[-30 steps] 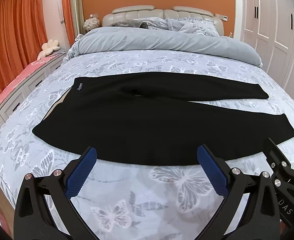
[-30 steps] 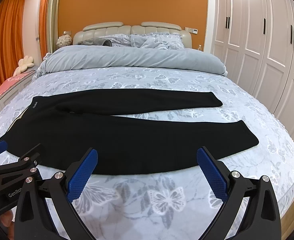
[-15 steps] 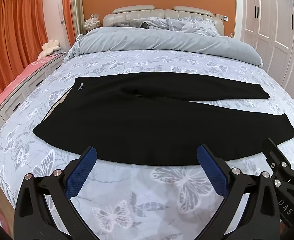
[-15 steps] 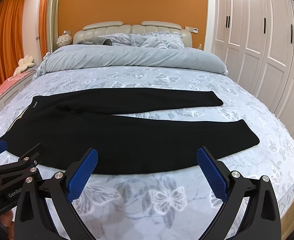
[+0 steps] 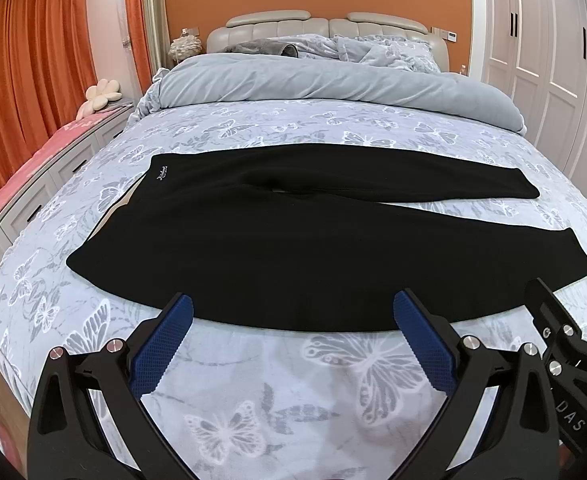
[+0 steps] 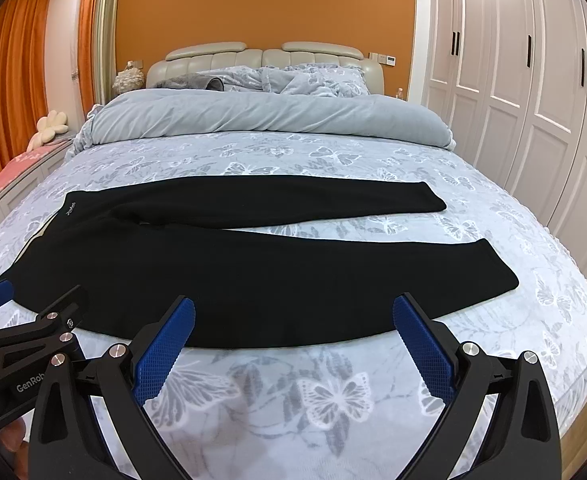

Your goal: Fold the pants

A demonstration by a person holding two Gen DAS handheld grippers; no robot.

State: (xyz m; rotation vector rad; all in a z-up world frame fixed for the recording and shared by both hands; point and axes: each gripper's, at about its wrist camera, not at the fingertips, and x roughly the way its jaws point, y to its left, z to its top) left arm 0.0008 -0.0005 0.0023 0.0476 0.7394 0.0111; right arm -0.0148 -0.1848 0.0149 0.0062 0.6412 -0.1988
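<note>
Closest to the cameras, both grippers hang over the front edge of the bed with nothing in them. The left gripper [image 5: 293, 310] has its jaws spread wide, blue pads [image 5: 161, 350] well apart, tips just short of the near hem of the fabric. Same deal for the right gripper [image 6: 293, 312], wide apart and empty, sitting just to the right of the left one.

Right past the tips are the black pants [image 5: 253, 236], laid flat across the butterfly-print sheet [image 5: 277, 384]. The waistband is on the left with a small white logo [image 5: 162, 171], and the two legs run off to the right, splitting apart toward the cuffs.

Further back there's a rolled-up grey duvet [image 5: 325, 84], then pillows [image 6: 313, 78] and a cream padded headboard [image 6: 261, 54] against an orange wall [image 6: 273, 16]. White wardrobes [image 6: 513, 80] line the right side, orange curtains [image 5: 33, 48] the left.
</note>
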